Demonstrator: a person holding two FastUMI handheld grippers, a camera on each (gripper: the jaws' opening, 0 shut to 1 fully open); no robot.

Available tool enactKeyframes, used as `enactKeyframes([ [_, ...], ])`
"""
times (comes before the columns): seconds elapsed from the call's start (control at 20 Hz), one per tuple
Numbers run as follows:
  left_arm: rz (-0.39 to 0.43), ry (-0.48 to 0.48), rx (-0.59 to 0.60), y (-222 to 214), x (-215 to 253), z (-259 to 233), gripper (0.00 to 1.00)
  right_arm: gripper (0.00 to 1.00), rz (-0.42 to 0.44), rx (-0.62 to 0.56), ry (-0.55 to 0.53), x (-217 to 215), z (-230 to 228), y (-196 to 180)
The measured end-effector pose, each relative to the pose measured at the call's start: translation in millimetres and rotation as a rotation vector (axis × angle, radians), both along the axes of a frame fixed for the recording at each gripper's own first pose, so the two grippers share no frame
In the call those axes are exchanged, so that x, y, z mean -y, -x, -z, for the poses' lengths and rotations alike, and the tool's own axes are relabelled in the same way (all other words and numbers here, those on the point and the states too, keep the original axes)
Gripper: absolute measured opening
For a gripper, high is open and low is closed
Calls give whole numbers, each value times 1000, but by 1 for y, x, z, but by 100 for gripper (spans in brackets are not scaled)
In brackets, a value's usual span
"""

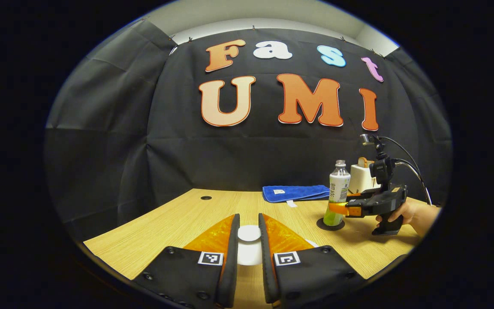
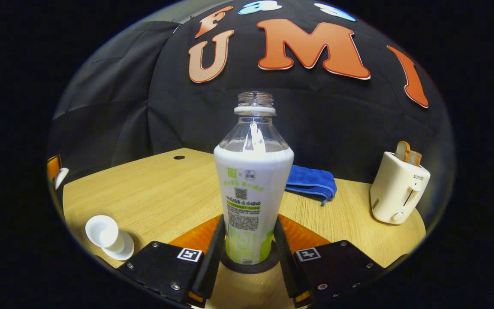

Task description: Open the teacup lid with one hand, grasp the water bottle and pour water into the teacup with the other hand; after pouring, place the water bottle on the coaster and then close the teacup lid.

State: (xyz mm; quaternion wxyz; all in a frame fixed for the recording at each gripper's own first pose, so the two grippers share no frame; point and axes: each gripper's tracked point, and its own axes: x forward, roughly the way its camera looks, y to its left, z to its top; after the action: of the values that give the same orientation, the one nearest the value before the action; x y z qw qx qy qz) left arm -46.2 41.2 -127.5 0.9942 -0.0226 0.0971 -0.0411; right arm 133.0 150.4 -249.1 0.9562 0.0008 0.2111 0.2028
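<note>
right gripper (image 2: 249, 251) fingers on both sides of clear plastic water bottle with white-green label (image 2: 251, 193), seem to touch its sides, holding it. bottle upright, no cap, stands on round dark coaster (image 2: 249, 268) on light wood table (image 2: 157, 189). clear top part looks empty; label hides rest.

left gripper (image 1: 249, 240) fingers close on each side of white round teacup lid (image 1: 249, 234); can't tell if they press it. what is under lid can't be told.

white teacup (image 2: 109, 237) low at left of right gripper view. blue towel (image 2: 311, 182) behind bottle. cream toaster (image 2: 397, 189) with bread in slots at right.
</note>
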Motion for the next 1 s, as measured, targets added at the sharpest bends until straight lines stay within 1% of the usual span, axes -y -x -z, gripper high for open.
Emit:
enactKeyframes([
  [0.05, 3, 3, -3, -1, 1, 0, 29, 62, 3, 6, -9, 1, 1, 0],
  [0.1, 6, 4, -7, -2, 4, 4, 29, 65, 9, 10, -24, 0, 3, 0],
  [0.2, 18, 14, -16, -4, 10, 6, 29, 65, 13, 0, -43, 4, 4, 0],
  [0.25, 24, 19, -21, -6, 14, 8, 29, 68, 8, -9, -49, 2, 5, 1],
  [0.3, 34, 23, -23, -8, 19, 9, 27, 69, 6, -12, -49, 2, 6, 1],
  [0.35, 43, 27, -22, -10, 24, 9, 29, 73, 10, -7, -43, 4, 5, 2],
  [0.4, 55, 32, -24, -13, 31, 10, 27, 77, 14, 2, -38, 6, 3, 3],
  [0.45, 64, 35, -26, -15, 38, 13, 29, 83, 13, 12, -40, 6, 3, 6],
  [0.55, 91, 36, -35, -19, 52, 19, 29, 90, 11, 26, -35, 8, 2, 13],
  [0.65, 115, 33, -47, -21, 64, 25, 29, 94, 20, 40, -31, 14, -1, 20],
  [0.8, 142, 28, -57, -25, 78, 35, 29, 94, 33, 58, -48, 21, -8, 31],
  [0.95, 150, 5, -94, -28, 87, 52, 30, 94, 39, 73, -42, 27, -12, 41],
  [1.0, 157, 3, -97, -28, 91, 55, 27, 94, 39, 81, -41, 28, -15, 44],
])
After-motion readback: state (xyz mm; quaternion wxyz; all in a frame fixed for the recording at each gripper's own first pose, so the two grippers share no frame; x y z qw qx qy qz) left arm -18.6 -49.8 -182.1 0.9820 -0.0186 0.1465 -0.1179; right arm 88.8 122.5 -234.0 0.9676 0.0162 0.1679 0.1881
